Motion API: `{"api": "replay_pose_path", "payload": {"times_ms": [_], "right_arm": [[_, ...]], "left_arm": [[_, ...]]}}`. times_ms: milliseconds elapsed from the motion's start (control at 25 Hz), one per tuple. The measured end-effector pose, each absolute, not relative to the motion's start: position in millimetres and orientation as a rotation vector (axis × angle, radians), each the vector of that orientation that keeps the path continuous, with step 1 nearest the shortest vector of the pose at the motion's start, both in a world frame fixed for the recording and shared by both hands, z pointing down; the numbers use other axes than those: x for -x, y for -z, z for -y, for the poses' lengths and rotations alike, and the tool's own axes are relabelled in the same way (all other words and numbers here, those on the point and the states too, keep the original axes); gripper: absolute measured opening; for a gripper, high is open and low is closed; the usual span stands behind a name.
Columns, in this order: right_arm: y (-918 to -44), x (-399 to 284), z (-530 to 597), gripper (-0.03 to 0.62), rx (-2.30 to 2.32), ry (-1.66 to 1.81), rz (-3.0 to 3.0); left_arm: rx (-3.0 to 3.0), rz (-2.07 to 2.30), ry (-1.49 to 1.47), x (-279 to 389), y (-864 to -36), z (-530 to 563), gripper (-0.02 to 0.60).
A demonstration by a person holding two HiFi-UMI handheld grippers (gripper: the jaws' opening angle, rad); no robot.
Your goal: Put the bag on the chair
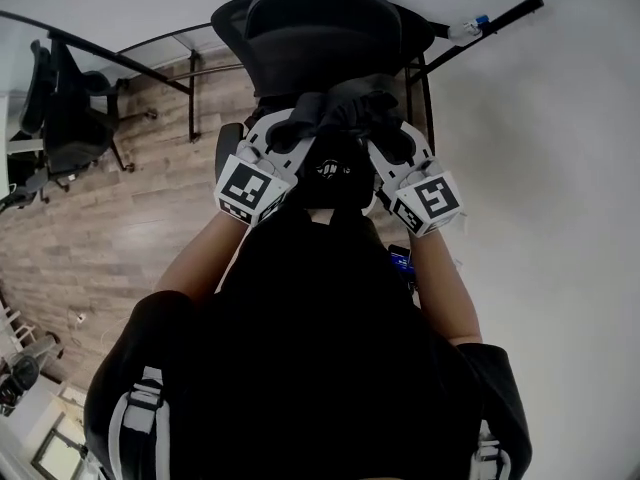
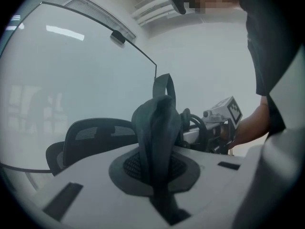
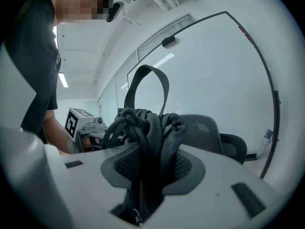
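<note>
The left gripper [image 1: 290, 130], jaws nearly together, pinches a fold of the black bag [image 1: 335, 173]. The right gripper [image 1: 396, 140], jaws wider, clamps the bag's bunched top and straps, so the 2 hold it close before the black mesh chair [image 1: 320, 28]. Below lies a wood-plank floor [image 1: 150, 213], with a pale dark-framed wall panel [image 1: 540, 168] at the right and a 2nd office chair [image 1: 70, 118] off to the left.

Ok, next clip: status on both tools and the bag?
Left tool shut on bag. Right tool shut on its bunched top. Bag held up before chair, not on it. Nothing seen between.
</note>
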State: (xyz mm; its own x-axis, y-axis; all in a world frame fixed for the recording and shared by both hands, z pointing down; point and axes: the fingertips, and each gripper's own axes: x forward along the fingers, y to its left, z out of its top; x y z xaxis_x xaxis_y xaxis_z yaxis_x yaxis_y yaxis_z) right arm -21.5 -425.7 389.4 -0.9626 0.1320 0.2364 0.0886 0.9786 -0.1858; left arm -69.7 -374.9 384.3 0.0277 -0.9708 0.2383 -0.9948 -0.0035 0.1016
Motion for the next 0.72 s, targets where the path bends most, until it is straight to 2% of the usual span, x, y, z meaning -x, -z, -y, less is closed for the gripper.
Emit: {"api": "replay_pose_path", "payload": {"times_ms": [320, 720], "right_arm": [[-419.8, 48.5, 443.1, 0.127, 0.327, -0.277, 2.822], [-478.0, 70.8, 461.4, 0.124, 0.315, -0.352, 2.747]], "left_arm": [[-1.891, 2.106, -0.159, 92.7, -418.1, 388.9, 0.031], [-1.83, 2.068, -0.162, 115.4, -475.2, 407.6, 0.031]]}}
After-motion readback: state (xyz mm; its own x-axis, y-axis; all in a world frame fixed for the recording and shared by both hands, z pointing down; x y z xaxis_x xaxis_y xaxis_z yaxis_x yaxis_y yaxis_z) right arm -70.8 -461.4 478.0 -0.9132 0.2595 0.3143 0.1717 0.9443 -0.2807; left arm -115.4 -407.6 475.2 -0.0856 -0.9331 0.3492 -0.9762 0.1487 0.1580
